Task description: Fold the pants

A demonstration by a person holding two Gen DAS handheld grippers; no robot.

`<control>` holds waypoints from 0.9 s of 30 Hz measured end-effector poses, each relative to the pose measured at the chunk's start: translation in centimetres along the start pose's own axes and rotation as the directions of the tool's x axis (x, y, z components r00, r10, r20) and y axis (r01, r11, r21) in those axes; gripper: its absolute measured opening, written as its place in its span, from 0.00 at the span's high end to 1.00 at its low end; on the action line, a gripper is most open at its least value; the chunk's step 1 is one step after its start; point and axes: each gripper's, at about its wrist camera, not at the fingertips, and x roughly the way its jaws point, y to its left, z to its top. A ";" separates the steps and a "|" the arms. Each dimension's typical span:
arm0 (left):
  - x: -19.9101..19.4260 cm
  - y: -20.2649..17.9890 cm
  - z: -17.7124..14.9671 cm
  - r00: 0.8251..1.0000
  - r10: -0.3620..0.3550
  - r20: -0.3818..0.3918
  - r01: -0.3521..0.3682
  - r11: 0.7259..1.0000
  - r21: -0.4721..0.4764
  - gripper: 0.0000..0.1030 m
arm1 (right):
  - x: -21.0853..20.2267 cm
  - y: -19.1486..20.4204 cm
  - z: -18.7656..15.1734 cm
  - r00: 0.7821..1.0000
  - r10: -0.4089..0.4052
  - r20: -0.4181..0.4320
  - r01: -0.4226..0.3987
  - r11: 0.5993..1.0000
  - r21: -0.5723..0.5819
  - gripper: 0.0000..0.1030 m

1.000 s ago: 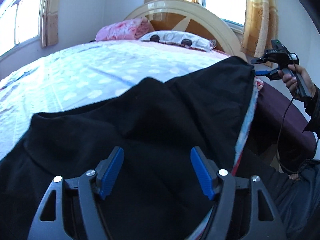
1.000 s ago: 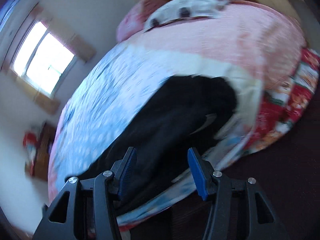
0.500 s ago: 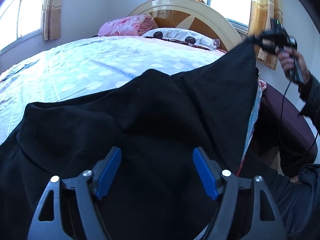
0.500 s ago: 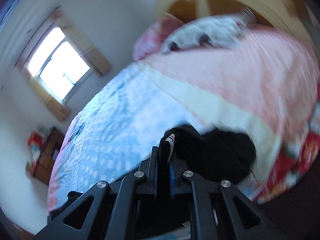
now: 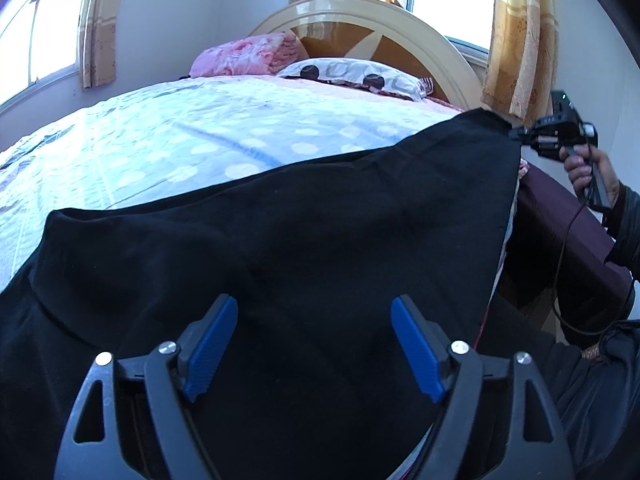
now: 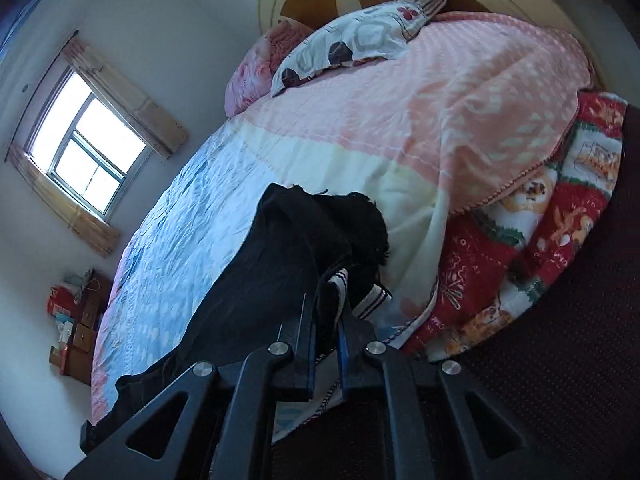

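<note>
The black pants [image 5: 304,240] lie across the bed [image 5: 168,136], their near end cut off below the frame. The right gripper [image 6: 326,320] is clamped on one corner (fabric hides its pads). The left gripper [image 5: 316,344] has just been opening — wide, pads clear, holding nothing.

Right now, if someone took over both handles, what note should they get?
Right tongs: shut on the corner of the black pants, pinched at the striped trim and held lifted by the bed's edge.
Left tongs: open, jaws just been widening, over the pants but gripping nothing.
Pants: spread across the blue dotted bedspread, one side hanging toward the floor.
Done: one corner grasped.
Left: grip a second corner with the left tongs, then likely bring the halves together; no neat fold shows yet.
</note>
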 end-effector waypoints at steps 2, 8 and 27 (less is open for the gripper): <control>0.1 0.1 0.0 1.000 -0.001 0.007 0.002 1.000 -0.007 0.20 | -0.1 0.2 0.3 1.000 0.007 0.004 -0.007 1.000 0.010 0.92; -0.3 0.0 -0.1 1.000 0.007 0.013 -0.006 1.000 -0.028 0.20 | 1.6 -2.0 0.2 0.996 -0.046 -0.074 0.051 0.996 0.073 0.85; 2.7 4.6 8.7 1.000 0.013 -0.027 -0.010 0.995 0.098 0.20 | 5.7 17.3 -2.0 0.994 -0.086 -0.067 0.022 0.762 -0.647 0.63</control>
